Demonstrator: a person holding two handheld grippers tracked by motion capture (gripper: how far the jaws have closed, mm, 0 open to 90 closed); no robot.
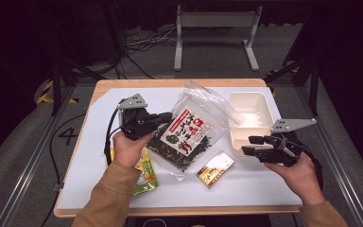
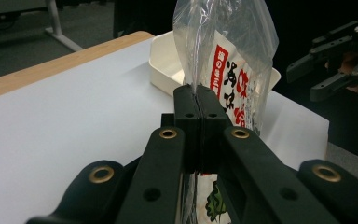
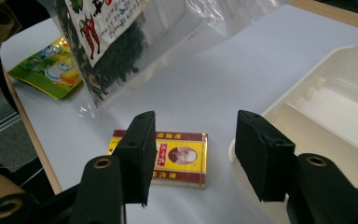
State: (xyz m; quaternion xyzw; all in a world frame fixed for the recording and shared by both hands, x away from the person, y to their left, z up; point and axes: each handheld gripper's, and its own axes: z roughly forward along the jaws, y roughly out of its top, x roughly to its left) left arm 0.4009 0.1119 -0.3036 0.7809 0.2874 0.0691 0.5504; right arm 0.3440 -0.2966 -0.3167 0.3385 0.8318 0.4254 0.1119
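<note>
My left gripper (image 1: 163, 117) is shut on the edge of a clear plastic bag (image 1: 189, 130) of dark dried food with a red and white label, holding it off the table. In the left gripper view the black jaws (image 2: 199, 116) are pressed together on the bag's film (image 2: 228, 51). My right gripper (image 1: 251, 145) stands open at the right, beside the white tray (image 1: 250, 101), with nothing between its jaws. Along its jaws (image 3: 193, 154) I see a small red and yellow box (image 3: 179, 156) flat on the table, with the bag (image 3: 116, 42) hanging above it.
A green and yellow packet (image 1: 146, 172) lies on the white mat near the left forearm. The red and yellow box (image 1: 215, 168) lies in front of the bag. The table's wooden edge (image 1: 170, 210) runs along the front. A metal stand (image 1: 215, 33) is beyond the table.
</note>
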